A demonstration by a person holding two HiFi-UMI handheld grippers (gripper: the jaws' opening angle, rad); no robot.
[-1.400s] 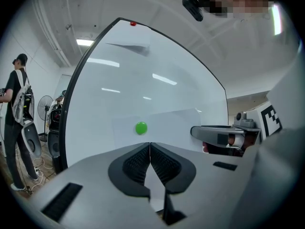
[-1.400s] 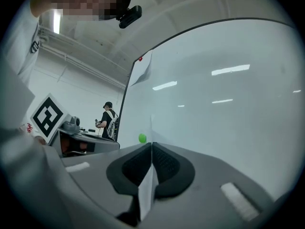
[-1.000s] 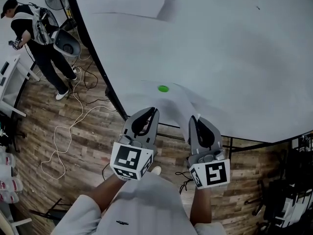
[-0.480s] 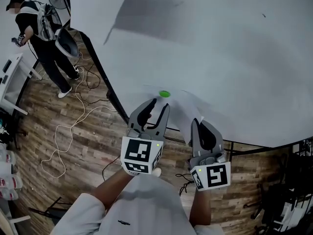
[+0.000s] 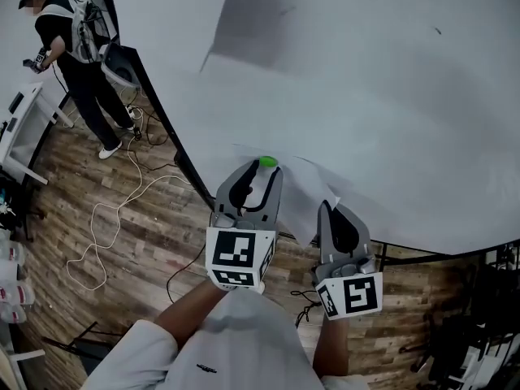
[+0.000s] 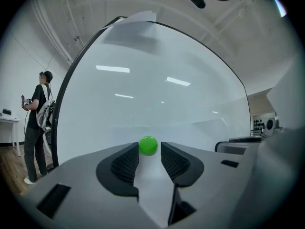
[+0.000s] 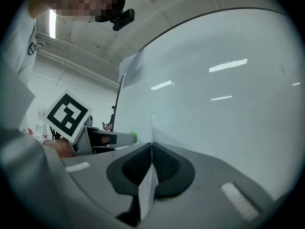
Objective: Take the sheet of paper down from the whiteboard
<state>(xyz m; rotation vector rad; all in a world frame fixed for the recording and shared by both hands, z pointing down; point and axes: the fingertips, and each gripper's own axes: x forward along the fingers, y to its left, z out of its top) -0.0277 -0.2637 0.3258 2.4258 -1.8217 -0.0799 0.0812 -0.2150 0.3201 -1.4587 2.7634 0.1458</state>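
A white sheet of paper (image 5: 302, 189) hangs on the whiteboard (image 5: 390, 96), pinned by a round green magnet (image 5: 267, 162). My left gripper (image 5: 262, 169) points level at the board and its jaws are opening; the magnet (image 6: 148, 145) sits just past the fingertips, between them, with the pads apart from it. Paper (image 6: 152, 190) shows in the gap of the left gripper (image 6: 149, 152). My right gripper (image 5: 329, 210) is shut on the sheet's loose lower edge; the paper (image 7: 148, 185) runs pinched between the pads of the right gripper (image 7: 152, 149).
A person (image 5: 77, 47) with a backpack stands at the far left beside the board's black frame (image 5: 175, 149). A white cable (image 5: 114, 218) trails over the wooden floor. A white table (image 5: 20, 128) stands at the left edge.
My left gripper has gone from shut to open and moved up and right along the board until its tips flank the green magnet. The right gripper has stayed shut on the paper.
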